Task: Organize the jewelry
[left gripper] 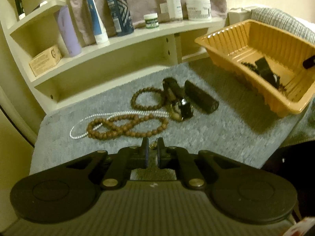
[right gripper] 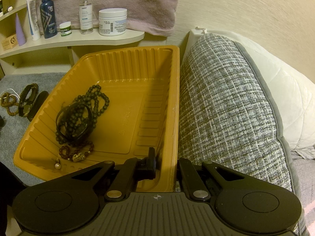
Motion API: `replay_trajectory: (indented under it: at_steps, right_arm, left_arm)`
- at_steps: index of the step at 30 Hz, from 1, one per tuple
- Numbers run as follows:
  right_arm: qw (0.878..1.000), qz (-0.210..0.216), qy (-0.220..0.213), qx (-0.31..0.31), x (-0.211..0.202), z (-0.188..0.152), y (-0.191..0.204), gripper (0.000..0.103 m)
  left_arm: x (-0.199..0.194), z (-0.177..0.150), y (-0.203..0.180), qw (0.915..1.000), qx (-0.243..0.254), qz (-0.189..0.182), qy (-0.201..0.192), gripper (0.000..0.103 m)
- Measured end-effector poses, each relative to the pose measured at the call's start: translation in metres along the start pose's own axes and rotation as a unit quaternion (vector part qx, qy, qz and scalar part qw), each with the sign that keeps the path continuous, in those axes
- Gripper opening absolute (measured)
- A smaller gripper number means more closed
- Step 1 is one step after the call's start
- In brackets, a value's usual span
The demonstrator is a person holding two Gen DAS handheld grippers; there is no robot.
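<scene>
My left gripper (left gripper: 152,147) hovers low over the grey mat (left gripper: 216,137), shut on a small gold piece (left gripper: 153,145) pinched at its tips. Just beyond it lie a long brown bead necklace (left gripper: 128,126), a silver chain (left gripper: 102,118), a brown bead bracelet (left gripper: 147,100), a dark watch-like band (left gripper: 177,102) and a dark cylinder (left gripper: 200,96). My right gripper (right gripper: 167,158) is shut on the near right wall of the orange tray (right gripper: 126,63), one finger (right gripper: 151,161) inside and the other hidden outside. The tray holds black beads (right gripper: 94,100), a black band (right gripper: 74,122), a red bead bracelet (right gripper: 78,150) and a pearl earring (right gripper: 57,165).
A cream shelf (left gripper: 118,45) with bottles, tubes and jars runs along the back, with a pink towel (right gripper: 118,0) hanging behind it. A grey tweed cushion (right gripper: 226,108) presses against the tray's right side. The tray (left gripper: 265,35) sits at the mat's right end.
</scene>
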State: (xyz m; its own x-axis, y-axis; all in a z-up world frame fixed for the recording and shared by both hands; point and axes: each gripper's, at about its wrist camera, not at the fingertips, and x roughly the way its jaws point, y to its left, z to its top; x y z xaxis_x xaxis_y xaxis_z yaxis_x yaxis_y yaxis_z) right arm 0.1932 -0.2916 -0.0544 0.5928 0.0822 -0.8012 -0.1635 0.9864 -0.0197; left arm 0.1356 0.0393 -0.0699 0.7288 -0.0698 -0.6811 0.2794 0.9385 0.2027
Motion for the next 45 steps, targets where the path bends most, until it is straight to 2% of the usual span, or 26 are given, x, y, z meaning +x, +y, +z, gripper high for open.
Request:
replay_trajectory:
  at_steps: [7,14,22,27,45]
  right_arm:
    - [1.000,0.000,0.000,0.000,0.000,0.000,0.000,0.004]
    - [1.000,0.001,0.000,0.001,0.000,0.000,0.000,0.004]
    - [1.000,0.002,-0.001,0.005,0.000,0.000,0.000,0.004]
    - [1.000,0.002,-0.001,0.006,-0.001,-0.001,0.000,0.004]
    - [1.000,0.002,-0.002,0.006,-0.001,-0.001,0.000,0.004]
  left_arm:
    - [-0.010,0.024,-0.009,0.9995,-0.003,-0.022,-0.024,0.007]
    - [-0.019,0.049,-0.031,0.9966,0.002,-0.060,-0.057,0.007]
    - [-0.029,0.076,-0.073,0.9876,0.021,-0.129,-0.087,0.007]
    - [-0.029,0.084,-0.101,0.9820,0.044,-0.158,-0.094,0.007]
    - [-0.022,0.086,-0.123,0.9780,0.067,-0.177,-0.087,0.007]
